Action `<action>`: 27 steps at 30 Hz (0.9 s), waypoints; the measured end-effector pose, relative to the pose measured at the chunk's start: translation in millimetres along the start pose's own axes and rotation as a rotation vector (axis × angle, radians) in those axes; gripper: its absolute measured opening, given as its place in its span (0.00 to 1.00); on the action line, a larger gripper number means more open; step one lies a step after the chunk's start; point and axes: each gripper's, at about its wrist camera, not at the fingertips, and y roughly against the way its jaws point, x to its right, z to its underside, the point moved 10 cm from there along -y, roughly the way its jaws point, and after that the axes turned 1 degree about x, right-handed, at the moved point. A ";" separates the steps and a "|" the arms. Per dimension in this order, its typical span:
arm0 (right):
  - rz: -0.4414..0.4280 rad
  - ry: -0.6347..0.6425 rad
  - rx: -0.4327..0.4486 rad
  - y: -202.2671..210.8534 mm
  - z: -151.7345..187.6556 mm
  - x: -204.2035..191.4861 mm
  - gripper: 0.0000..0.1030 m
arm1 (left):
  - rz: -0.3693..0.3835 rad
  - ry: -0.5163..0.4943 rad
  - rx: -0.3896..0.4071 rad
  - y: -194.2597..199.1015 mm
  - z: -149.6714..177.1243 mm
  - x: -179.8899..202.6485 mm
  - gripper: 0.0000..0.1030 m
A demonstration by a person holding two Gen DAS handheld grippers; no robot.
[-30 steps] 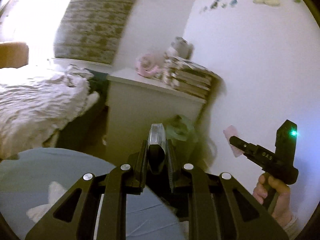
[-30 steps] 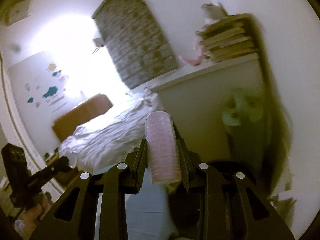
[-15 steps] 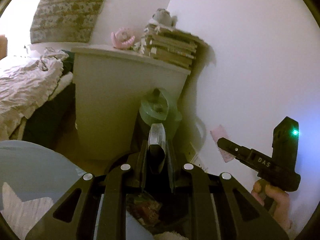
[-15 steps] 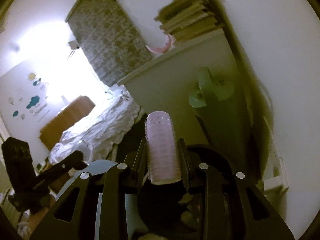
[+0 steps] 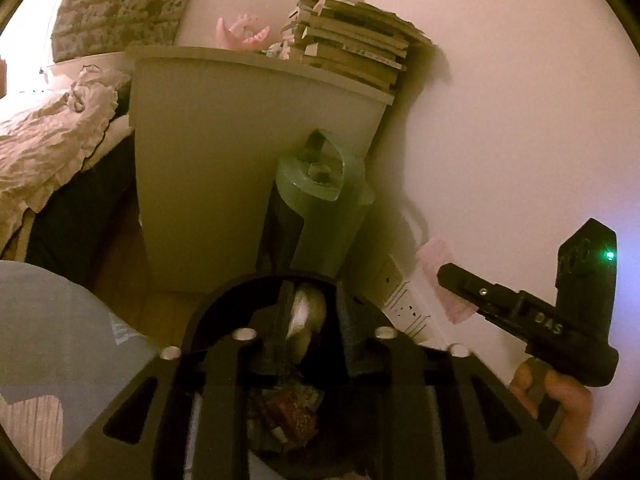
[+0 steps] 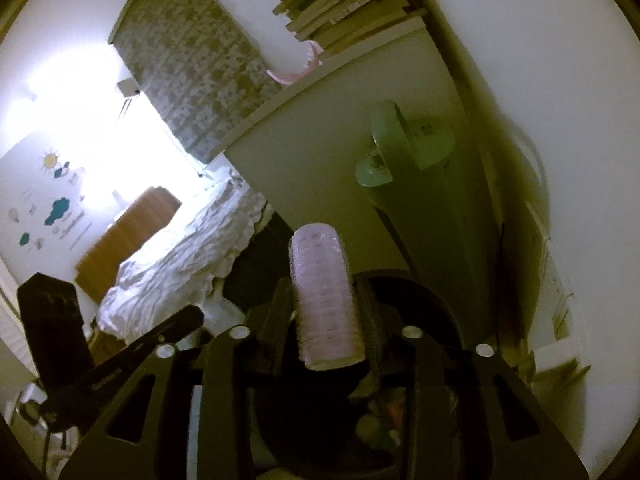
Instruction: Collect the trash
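Bin (image 5: 208, 304) under both, right hand-held gripper (image 6: 326, 316) opening around roller (image 6: 326, 292) (left (image 5: 308, 320) opening, empty).

The pink ribbed cylinder (image 6: 326, 300) (a stack of thin pink rings, by its look) stands between the fingers of the right tool (image 6: 326, 312), tilted slightly, its top projecting past the fingertips. The jaws are opening, and contact with the pads cannot be confirmed. Directly below both tools sits the black round bin (image 5: 208, 308); its contents include crumpled white material (image 5: 306, 314) between the fingers of the left tool (image 5: 310, 320), whose jaws are also opening, and reddish wrappers (image 5: 292, 412) lower down, nearer that tool's body.
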 end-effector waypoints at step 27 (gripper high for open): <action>-0.205 0.311 -0.325 -14.7 132.9 -177.7 0.55 | -0.388 0.141 -0.033 221.6 126.7 -145.7 0.72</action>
